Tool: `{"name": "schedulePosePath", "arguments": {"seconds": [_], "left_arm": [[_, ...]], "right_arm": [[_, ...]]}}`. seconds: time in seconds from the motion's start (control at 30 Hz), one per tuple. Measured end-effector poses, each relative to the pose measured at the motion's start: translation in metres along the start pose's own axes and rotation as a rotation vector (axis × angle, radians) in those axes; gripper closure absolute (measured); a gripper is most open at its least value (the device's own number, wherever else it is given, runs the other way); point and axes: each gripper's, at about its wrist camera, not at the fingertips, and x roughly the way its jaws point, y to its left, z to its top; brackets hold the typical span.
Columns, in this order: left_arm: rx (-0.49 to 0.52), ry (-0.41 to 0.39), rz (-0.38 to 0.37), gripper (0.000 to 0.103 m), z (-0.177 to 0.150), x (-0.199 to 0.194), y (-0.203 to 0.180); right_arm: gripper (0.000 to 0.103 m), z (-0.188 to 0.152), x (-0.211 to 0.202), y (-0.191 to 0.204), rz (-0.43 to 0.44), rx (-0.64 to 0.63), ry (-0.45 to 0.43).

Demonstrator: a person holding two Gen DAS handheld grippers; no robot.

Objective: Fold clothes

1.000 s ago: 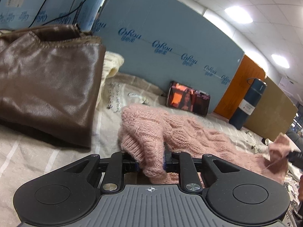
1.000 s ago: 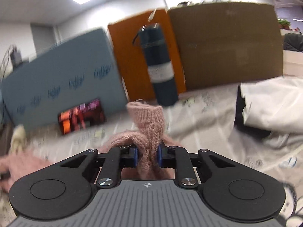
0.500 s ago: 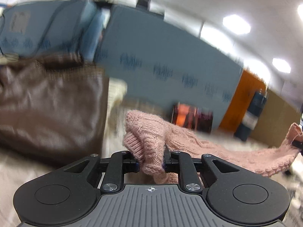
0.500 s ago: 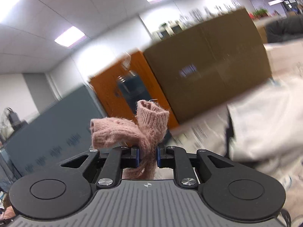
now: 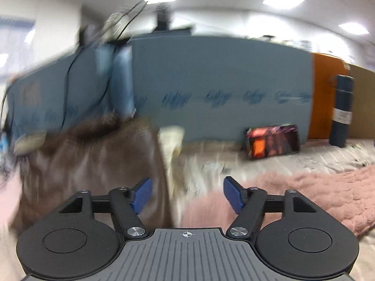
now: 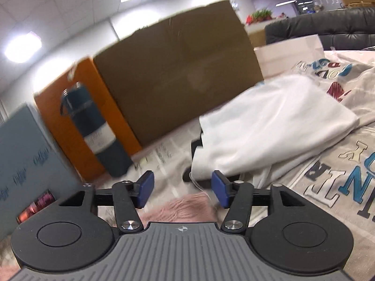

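Sweater below both spread tongs

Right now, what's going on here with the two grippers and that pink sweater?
A person is folding clothes on a bed with a handheld gripper in each hand. Both the left gripper and the right gripper are open and hold nothing. The pink sweater lies on the bedsheet, to the right of the left gripper and just under the right one. A brown leather garment sits to the left, and a folded white garment lies ahead of the right gripper.
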Motion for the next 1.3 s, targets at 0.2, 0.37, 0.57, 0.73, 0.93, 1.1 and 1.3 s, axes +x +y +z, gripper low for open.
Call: {"name": "schedulePosePath", "arguments": {"seconds": [0.2, 0.37, 0.57, 0.73, 0.93, 1.1, 1.3], "left_arm": [[0.31, 0.021, -0.282, 0.023, 0.017, 0.018, -0.03], [0.226, 0.215, -0.499, 0.023, 0.013, 0.058, -0.028], [0.213, 0.241, -0.58, 0.03, -0.002, 0.052, -0.031], [0.345, 0.17, -0.523, 0.086, -0.01, 0.038, -0.048], [0.37, 0.015, -0.496, 0.088, -0.012, -0.011, -0.056], [0.353, -0.052, -0.506, 0.088, -0.018, -0.045, -0.063], [0.346, -0.032, -0.519, 0.088, -0.032, -0.053, -0.07]], "right_arm": [[0.022, -0.001, -0.005, 0.008, 0.218, -0.013, 0.017], [0.019, -0.008, 0.005, 0.015, 0.359, -0.014, 0.157], [0.017, -0.015, 0.008, 0.02, 0.379, -0.023, 0.207], [0.017, -0.02, 0.013, 0.023, 0.377, -0.037, 0.234], [0.017, -0.027, 0.013, 0.031, 0.388, -0.113, 0.229], [0.014, -0.038, 0.006, 0.057, 0.478, -0.31, 0.23], [0.013, -0.056, -0.006, 0.126, 0.714, -0.84, 0.181]]}}
